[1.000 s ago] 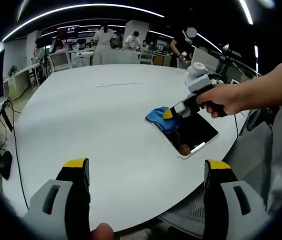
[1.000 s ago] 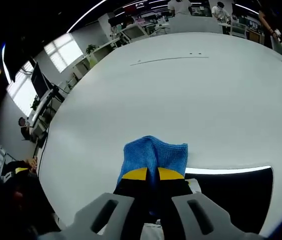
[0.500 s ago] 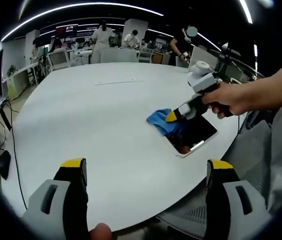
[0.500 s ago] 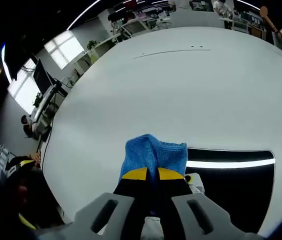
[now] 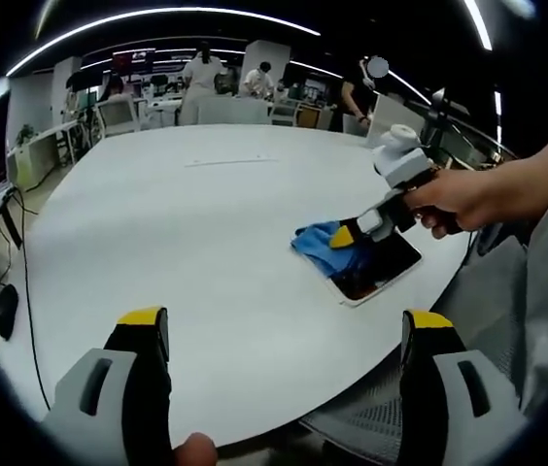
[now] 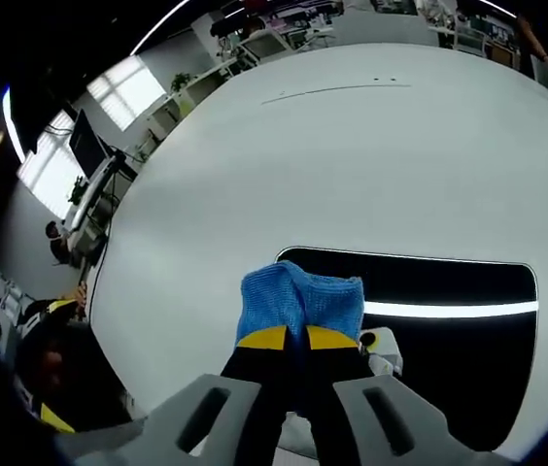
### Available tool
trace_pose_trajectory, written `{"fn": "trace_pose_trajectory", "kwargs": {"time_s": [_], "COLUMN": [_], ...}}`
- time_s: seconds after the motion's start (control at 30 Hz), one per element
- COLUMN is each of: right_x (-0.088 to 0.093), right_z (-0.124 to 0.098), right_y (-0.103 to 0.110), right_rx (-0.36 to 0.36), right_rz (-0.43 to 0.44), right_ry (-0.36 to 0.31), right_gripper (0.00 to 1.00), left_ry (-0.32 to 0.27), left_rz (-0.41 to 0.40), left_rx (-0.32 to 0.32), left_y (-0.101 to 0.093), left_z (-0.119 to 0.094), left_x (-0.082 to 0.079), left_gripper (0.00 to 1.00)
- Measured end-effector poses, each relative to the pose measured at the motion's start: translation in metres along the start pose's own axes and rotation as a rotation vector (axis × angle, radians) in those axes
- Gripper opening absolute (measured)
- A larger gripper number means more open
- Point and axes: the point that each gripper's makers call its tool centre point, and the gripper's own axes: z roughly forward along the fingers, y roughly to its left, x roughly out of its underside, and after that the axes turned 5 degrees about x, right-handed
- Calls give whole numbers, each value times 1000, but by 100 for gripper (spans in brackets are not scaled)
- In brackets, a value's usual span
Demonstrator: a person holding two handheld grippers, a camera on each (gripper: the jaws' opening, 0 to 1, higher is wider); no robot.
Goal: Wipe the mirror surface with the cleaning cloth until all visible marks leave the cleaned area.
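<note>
**Cloth on the mirror's edge, your left gripper idle and wide apart**

So your right gripper (image 6: 288,338) has its 2 yellow-tipped jaws pinched together on the blue cloth (image 6: 300,299), with the cloth bunched up and poking out past the tips. In the right gripper view the cloth sits over the near left part of the mirror (image 6: 449,335), half covering the mirror's left corner and spilling onto the white table (image 6: 352,155). The mirror looks dark, with 1 bright strip of ceiling light reflected across it, plus a small reflection of the gripper just under the cloth. I can't tell from here if there are any marks on the glass.

From the left gripper view you can see the same thing side on: your right hand (image 5: 449,199) holds the right gripper (image 5: 344,236) angled down, the cloth (image 5: 321,239) pressed at the far left end of the mirror (image 5: 376,267). The mirror lies flat near the table's (image 5: 177,223) right edge, close to you.

Your left gripper (image 5: 284,335) hangs back over the near edge of the table, jaws spread far apart with nothing between them, well away from the mirror.

Background is an office, with a few people (image 5: 201,73) standing at the far end.
</note>
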Motion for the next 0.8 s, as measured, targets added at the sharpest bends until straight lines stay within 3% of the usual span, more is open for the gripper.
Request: {"fn": "trace_pose_trajectory", "kwargs": {"time_s": [0.4, 0.57, 0.8], "right_x": [1, 1, 3], "right_z": [0, 0, -2], "right_y": [0, -1, -2], "right_rx": [-27, -43, -55], "right_rz": [-62, -59, -52], "right_ry": [-23, -5, 11], "right_gripper": [0, 0, 0], "left_ry": [-21, -27, -18], "left_rz": [3, 29, 6], "left_rx": [1, 5, -12], "left_y": [-2, -8, -9], "left_z": [8, 11, 2], "left_x": [-1, -10, -9], "left_gripper": [99, 99, 99]}}
